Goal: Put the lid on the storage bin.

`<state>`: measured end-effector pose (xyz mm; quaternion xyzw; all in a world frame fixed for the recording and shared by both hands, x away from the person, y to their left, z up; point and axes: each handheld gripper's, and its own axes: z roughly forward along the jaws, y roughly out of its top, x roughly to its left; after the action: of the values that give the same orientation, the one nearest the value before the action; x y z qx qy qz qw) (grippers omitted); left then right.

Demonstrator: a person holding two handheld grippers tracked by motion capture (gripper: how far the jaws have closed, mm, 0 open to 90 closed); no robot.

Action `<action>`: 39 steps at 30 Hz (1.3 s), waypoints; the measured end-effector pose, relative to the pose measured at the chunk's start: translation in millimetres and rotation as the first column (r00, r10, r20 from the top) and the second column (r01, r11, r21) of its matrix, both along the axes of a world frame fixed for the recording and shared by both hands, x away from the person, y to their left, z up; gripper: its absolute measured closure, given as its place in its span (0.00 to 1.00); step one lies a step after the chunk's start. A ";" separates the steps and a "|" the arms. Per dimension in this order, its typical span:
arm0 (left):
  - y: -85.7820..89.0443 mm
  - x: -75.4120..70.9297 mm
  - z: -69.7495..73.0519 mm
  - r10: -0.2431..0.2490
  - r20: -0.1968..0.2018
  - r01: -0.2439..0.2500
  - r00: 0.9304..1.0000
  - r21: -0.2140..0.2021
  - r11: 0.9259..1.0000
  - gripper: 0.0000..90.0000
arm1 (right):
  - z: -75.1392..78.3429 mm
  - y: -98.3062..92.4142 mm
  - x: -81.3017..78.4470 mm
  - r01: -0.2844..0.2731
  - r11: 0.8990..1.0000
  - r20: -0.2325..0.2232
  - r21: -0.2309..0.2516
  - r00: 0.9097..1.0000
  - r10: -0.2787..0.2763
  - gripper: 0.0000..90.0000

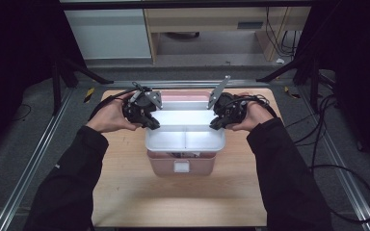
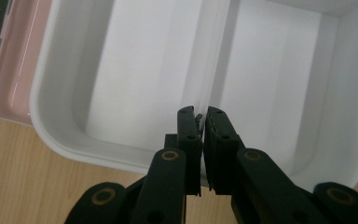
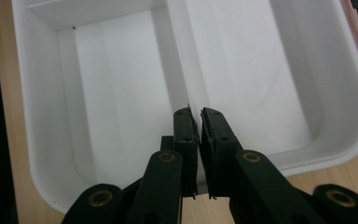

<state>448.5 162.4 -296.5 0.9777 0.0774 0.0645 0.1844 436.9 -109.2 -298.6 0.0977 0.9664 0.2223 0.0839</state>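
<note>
1. Dark room around a wooden table (image 1: 125,192); metal rails run down both sides.
2. Pink box (image 1: 180,166) sits mid-table, with a white tray (image 1: 185,139) held over it.
3. Left gripper (image 1: 152,124) has its jaws closed on the tray's left rim.
4. Right gripper (image 1: 215,124) is clamped on the right rim.
5. Bare tabletop lies open at the near edge and on both sides of the box.

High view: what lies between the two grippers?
The white divided tray, held over the pink box, spans between the left gripper and right gripper in the high view.
</note>
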 end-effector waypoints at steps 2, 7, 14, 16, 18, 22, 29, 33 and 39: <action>0.3 6.8 -5.5 0.002 -0.001 -0.002 1.000 0.010 1.000 0.94 | -5.8 1.6 6.9 -0.004 1.000 -0.002 -0.004 1.000 0.004 0.95; 0.6 18.4 -21.6 0.001 -0.009 0.000 1.000 0.050 0.999 0.94 | -23.7 9.3 15.4 0.000 1.000 -0.003 -0.027 1.000 0.000 0.96; 0.0 20.1 -48.1 0.006 -0.035 -0.003 0.999 0.088 0.996 0.94 | -43.2 19.7 20.2 -0.010 0.997 -0.019 -0.071 1.000 0.008 0.95; -1.7 19.8 -53.8 0.002 -0.044 0.002 0.999 0.104 0.995 0.95 | -48.7 22.3 20.7 -0.014 0.996 -0.022 -0.091 1.000 0.012 0.95; -2.2 20.2 -58.8 0.002 -0.056 0.004 0.998 0.107 0.994 0.95 | -53.2 23.3 21.2 -0.014 0.995 -0.029 -0.097 1.000 0.012 0.95; -4.0 19.0 -61.6 -0.006 -0.064 0.014 0.998 0.119 0.993 0.95 | -65.3 23.3 19.5 -0.016 0.995 -0.035 -0.100 0.999 0.013 0.95; -3.7 16.4 -71.8 0.003 -0.075 0.006 0.997 0.117 0.993 0.95 | -81.4 19.4 17.6 0.004 0.998 -0.041 -0.064 0.999 -0.007 0.93; -2.3 14.3 -75.3 0.007 -0.068 0.000 0.998 0.104 0.995 0.94 | -85.8 19.1 15.8 0.009 0.998 -0.032 -0.058 0.999 -0.011 0.92; -0.1 6.1 -76.6 0.009 -0.060 -0.003 0.998 0.083 0.997 0.94 | -85.8 19.2 11.8 0.012 0.998 -0.033 -0.061 0.999 -0.014 0.92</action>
<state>454.7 162.3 -373.2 0.9858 0.0832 0.0385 0.1409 448.8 -90.0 -384.5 0.1051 0.9734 0.1905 0.0723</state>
